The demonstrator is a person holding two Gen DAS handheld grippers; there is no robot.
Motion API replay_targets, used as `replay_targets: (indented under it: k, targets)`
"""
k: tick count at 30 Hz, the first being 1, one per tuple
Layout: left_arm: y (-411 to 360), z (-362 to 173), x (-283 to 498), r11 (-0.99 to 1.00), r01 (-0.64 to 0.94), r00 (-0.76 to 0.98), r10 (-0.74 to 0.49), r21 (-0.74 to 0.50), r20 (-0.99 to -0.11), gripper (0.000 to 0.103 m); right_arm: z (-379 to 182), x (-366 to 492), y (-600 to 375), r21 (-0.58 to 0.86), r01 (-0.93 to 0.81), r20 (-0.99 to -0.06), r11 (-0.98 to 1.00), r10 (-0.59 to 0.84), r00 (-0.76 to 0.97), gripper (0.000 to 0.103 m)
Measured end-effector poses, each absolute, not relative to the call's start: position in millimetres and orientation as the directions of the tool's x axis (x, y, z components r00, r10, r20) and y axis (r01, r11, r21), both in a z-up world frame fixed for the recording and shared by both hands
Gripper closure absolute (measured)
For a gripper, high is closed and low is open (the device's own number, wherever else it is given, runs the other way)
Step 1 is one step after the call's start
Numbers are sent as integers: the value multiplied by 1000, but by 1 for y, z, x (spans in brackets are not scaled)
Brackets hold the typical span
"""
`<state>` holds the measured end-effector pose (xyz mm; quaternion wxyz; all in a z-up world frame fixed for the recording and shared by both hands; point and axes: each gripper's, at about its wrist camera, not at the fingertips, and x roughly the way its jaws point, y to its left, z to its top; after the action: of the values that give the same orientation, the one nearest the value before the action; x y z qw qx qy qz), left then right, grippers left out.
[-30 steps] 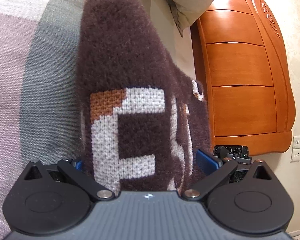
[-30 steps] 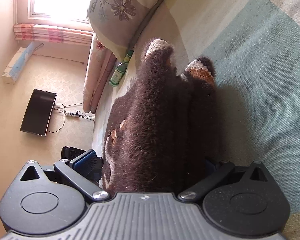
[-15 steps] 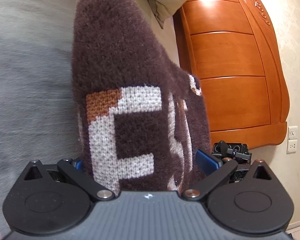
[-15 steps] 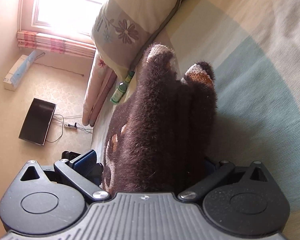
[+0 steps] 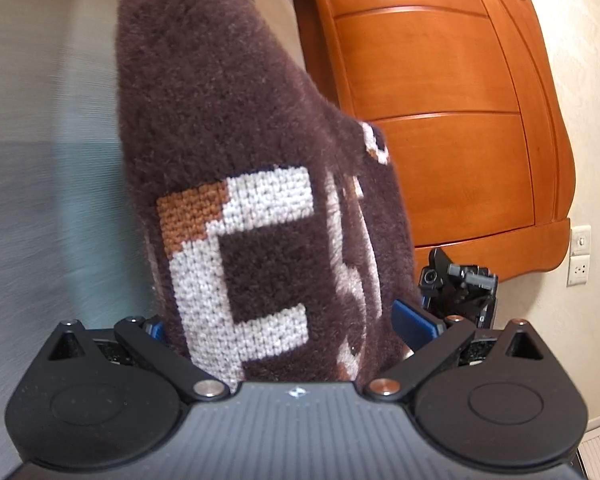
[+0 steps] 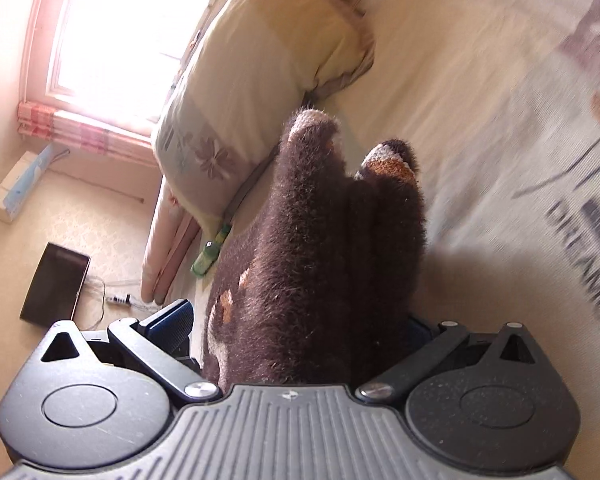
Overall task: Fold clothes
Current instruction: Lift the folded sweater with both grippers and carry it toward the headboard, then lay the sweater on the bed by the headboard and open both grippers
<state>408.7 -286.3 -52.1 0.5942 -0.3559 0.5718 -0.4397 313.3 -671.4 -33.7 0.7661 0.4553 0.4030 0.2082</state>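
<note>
- My left hand-held gripper [image 5: 278, 328] pinches a thick bunch of the fuzzy dark-brown sweater [image 5: 228, 128]; the knit fills the gap between its blue pads [image 5: 414, 322].
- In the left wrist view the sweater hangs forward from that grip, showing a blocky white knitted letter [image 5: 256, 264] with an orange corner patch [image 5: 190, 216].
- Behind it on that side stands an orange wooden headboard [image 5: 440, 100], with two white wall sockets [image 5: 579, 256] beside its lower right edge.
- The bed [image 5: 40, 180] on the left of that view is blurred, in pale beige and teal bands.
- My other gripper's black body [image 5: 458, 286] shows just past the sweater's right edge.
- My right hand-held gripper [image 6: 300, 332] is likewise clamped on a bunched fold of the sweater [image 6: 328, 248]; the right finger is mostly hidden by the fabric.
- In the right wrist view two folded humps of the sweater stick up, one tipped pale pink, the other white and orange.
- The sweater is held over the bed sheet [image 6: 480, 120], which carries blurred dark printed lettering at the right.
- A folded floral quilt [image 6: 260, 80] lies on the bed beyond the sweater, with a small green bottle [image 6: 206, 262] lying just beside its lower end.
- On the floor at the left are a dark flat panel [image 6: 54, 284], a power strip with cables [image 6: 118, 299] and a long white box [image 6: 20, 184] under the bright window [image 6: 128, 36].
</note>
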Motion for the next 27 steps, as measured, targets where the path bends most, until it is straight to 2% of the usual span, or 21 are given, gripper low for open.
replay_targets:
  k: [11,16,22,27]
  targets:
    - [-358,-64,427,333,135,-107,-932,-933,-347,2,-54,339,-753,853,124,-457,507,611,647,0]
    - [-365,-70,418,344,143,-137,-922,-928,-362,2,-68,342,-770,844,164,-483,511,589,648,0]
    - [-330,-46,402,411,266,-90,-890,-872,-447,2,-52,313,-786,798,191,-504,571,460,731,0]
    - [-300,-9,372,579,442,62,-781,-685,-621,2,10,282,-743,631,50,-482,774,340,808,0]
